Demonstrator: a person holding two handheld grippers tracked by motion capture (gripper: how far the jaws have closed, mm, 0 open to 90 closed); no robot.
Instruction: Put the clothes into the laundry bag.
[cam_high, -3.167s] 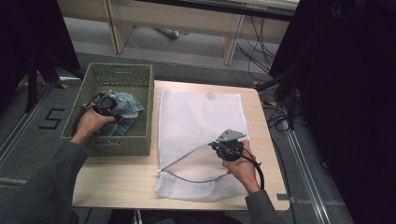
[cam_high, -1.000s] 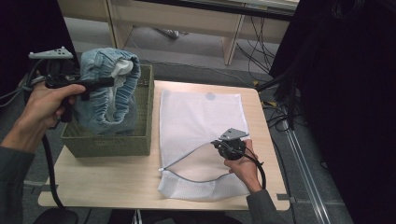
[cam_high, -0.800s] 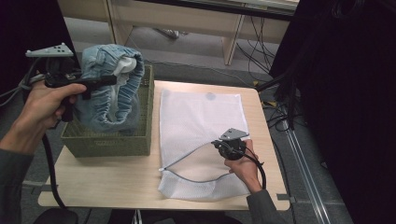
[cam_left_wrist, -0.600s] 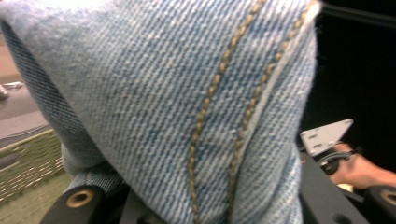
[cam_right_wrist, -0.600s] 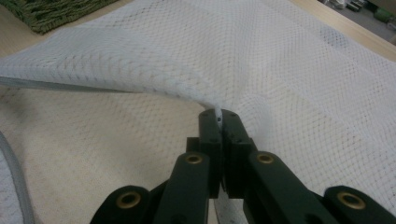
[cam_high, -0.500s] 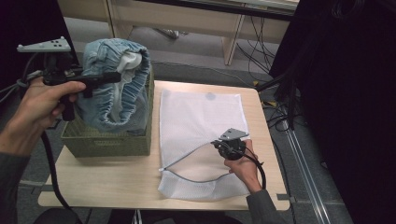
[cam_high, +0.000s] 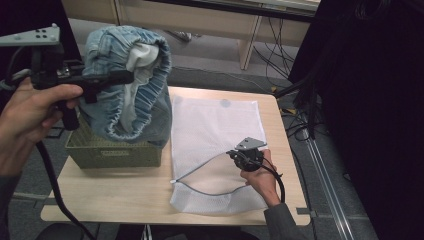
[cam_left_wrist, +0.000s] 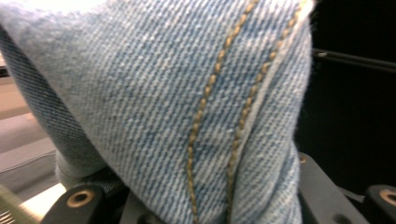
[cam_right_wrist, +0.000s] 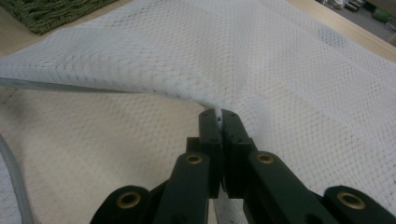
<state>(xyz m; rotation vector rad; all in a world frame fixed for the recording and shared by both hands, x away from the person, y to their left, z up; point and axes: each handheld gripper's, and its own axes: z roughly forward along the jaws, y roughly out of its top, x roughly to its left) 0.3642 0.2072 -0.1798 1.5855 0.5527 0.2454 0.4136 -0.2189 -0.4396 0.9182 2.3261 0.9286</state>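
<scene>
Nearest the person, the right gripper (cam_right_wrist: 219, 116) pinched the upper layer of a white mesh laundry bag (cam_high: 215, 130), holding its mouth open on the pale wooden table (cam_high: 115, 195). Farther left, the left gripper (cam_high: 117, 80) clamped bunched denim jeans (cam_high: 150, 95) above a green basket (cam_high: 115, 152); grey floor lay beyond.

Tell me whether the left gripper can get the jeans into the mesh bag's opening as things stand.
Probably yes: the right gripper holds the mesh bag open by its upper edge, and the left gripper holds the jeans raised above the basket, with nothing between.

Basket (cam_high: 115, 152) on table (cam_high: 125, 195), left of mesh bag (cam_high: 215, 130)
</scene>
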